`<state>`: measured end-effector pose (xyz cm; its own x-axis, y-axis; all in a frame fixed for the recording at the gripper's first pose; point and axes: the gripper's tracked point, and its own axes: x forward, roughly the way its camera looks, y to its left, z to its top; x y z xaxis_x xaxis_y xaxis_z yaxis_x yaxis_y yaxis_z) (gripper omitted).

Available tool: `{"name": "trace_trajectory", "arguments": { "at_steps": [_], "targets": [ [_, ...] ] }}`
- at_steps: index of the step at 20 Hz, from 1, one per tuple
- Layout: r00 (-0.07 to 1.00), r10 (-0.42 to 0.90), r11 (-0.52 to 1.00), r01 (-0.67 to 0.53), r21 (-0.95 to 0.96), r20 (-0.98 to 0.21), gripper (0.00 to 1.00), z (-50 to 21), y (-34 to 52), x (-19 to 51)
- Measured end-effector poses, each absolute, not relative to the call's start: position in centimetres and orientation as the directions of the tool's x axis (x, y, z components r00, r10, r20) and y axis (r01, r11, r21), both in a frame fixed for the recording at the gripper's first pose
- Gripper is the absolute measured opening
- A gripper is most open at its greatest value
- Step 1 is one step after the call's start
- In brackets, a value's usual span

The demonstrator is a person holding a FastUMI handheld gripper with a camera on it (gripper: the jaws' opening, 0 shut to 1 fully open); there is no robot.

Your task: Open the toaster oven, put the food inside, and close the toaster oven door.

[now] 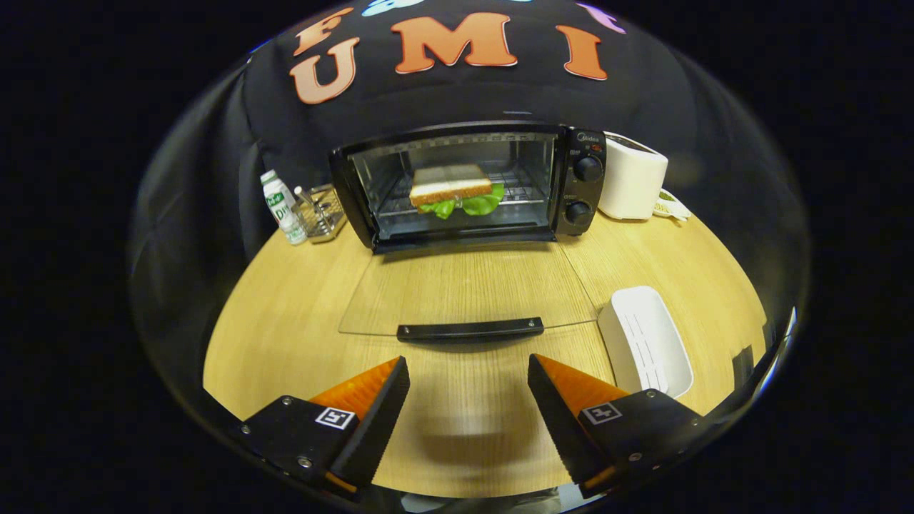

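Observation:
A black toaster oven [468, 182] stands at the back of the wooden table, its glass door [464, 293] folded flat down toward me. The door's black handle [470, 330] lies just ahead of my fingertips. Inside, on the wire rack, rests a sandwich [453, 189] of white bread with green lettuce hanging out below. My gripper [469, 371] hovers over the table in front of the handle, open, with nothing between its orange-and-black fingers [371, 400].
A white rectangular tray [646, 343] lies on the table right of the door, beside my right finger. A white appliance [632, 184] stands right of the oven. Left of the oven are a small bottle [282, 207] and a wire holder [321, 213].

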<state>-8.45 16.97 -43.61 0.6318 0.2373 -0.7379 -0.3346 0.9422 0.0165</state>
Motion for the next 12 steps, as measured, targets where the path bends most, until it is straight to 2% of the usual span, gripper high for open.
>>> {"name": "trace_trajectory", "arguments": {
  "at_steps": [5,12],
  "targets": [
    [0.598,0.214,0.949,-0.313,0.020,-0.772,1.00,-46.7,17.4,-7.5],
    [0.626,0.174,0.938,-0.341,-0.066,-0.760,1.00,-48.0,17.7,-5.1]
  ]
}}
